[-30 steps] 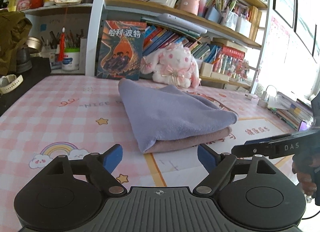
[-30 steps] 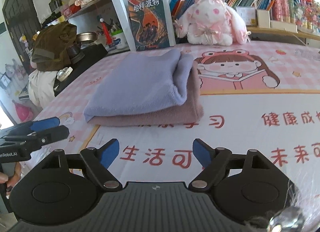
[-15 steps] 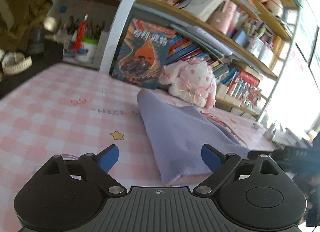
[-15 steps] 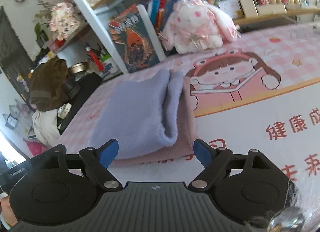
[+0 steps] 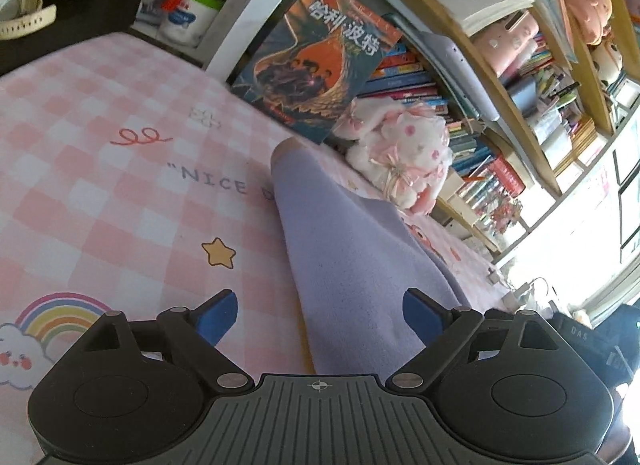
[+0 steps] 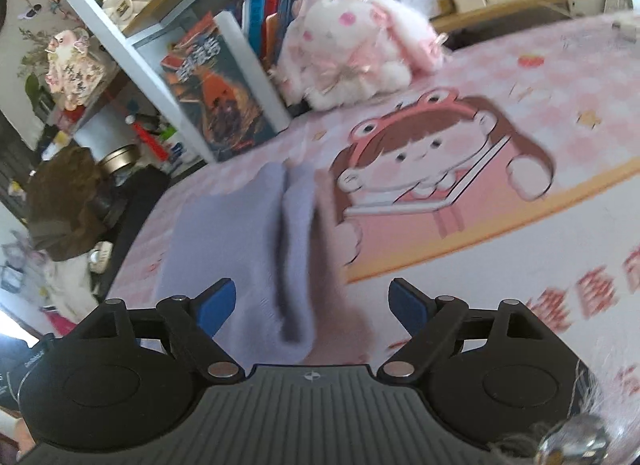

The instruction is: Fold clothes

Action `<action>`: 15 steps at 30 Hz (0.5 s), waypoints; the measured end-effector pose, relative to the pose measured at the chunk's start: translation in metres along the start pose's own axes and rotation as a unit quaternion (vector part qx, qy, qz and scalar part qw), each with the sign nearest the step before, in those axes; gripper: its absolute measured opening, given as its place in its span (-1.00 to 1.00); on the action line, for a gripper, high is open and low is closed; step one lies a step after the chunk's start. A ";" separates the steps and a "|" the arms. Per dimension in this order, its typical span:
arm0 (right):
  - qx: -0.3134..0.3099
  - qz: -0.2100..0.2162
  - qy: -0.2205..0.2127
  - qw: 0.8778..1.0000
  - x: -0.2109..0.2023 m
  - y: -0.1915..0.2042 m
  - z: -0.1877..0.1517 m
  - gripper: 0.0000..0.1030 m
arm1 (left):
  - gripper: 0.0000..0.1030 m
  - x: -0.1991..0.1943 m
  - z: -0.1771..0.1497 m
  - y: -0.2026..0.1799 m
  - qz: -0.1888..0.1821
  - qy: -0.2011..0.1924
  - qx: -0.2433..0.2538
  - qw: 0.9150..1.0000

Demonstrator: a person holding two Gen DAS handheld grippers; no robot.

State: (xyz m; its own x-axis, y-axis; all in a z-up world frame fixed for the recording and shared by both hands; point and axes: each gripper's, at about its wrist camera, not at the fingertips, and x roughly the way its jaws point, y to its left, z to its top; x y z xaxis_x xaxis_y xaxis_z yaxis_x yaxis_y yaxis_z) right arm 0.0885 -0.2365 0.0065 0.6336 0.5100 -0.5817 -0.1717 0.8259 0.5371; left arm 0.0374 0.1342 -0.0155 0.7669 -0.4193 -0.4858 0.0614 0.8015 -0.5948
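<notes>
A folded lavender cloth (image 5: pixel 352 261) lies on a folded dusty-pink cloth on the pink checked table mat (image 5: pixel 100 185). My left gripper (image 5: pixel 320 313) is open and empty, low over the near corner of the stack, with the cloth between its blue fingertips. In the right wrist view the lavender cloth (image 6: pixel 240 241) lies on the pink cloth (image 6: pixel 336 305), blurred. My right gripper (image 6: pixel 312 301) is open and empty, close over the stack's near end. The right gripper's body (image 5: pixel 580 341) shows at the left view's right edge.
A white and pink plush rabbit (image 5: pixel 404 153) and an upright book (image 5: pixel 316 57) stand behind the stack against the bookshelf (image 5: pixel 480 65). A pen cup (image 5: pixel 188 17) and a dark side table (image 5: pixel 72 13) are at the far left. The cartoon girl print (image 6: pixel 432 161) lies right of the stack.
Both grippers have moved in toward the folded stack and tilted; the stack now sits between each pair of fingertips. The cloths have not moved. Both stay open.
</notes>
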 end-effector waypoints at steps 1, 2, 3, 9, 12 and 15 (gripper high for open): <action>0.000 -0.003 0.000 1.000 0.001 -0.003 0.004 0.62 | 0.79 0.003 0.000 0.000 0.000 0.004 0.000 1.000; -0.001 -0.005 0.002 1.000 0.002 -0.006 0.007 0.62 | 0.79 0.007 -0.001 0.000 0.001 0.009 0.000 1.000; -0.001 -0.002 0.009 1.000 0.007 -0.008 0.010 0.62 | 0.79 0.011 -0.002 -0.001 0.001 0.013 0.000 1.000; -0.011 0.017 0.054 0.998 0.039 -0.009 0.016 0.51 | 0.78 0.016 -0.001 -0.003 -0.003 0.014 -0.006 1.000; -0.013 0.041 0.067 0.997 0.043 -0.005 0.010 -0.21 | 0.77 0.016 -0.001 -0.003 -0.006 0.016 -0.004 1.000; -0.030 0.067 0.083 0.994 0.033 0.009 -0.004 -0.37 | 0.76 0.016 -0.002 -0.004 -0.014 0.023 0.004 1.000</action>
State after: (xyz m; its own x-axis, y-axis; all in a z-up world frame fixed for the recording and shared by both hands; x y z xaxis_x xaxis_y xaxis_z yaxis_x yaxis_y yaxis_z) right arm 0.1044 -0.2112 -0.0102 0.4699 0.6445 -0.6032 -0.2937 0.7585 0.5817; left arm 0.0487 0.1236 -0.0222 0.7340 -0.4613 -0.4984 0.0875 0.7920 -0.6042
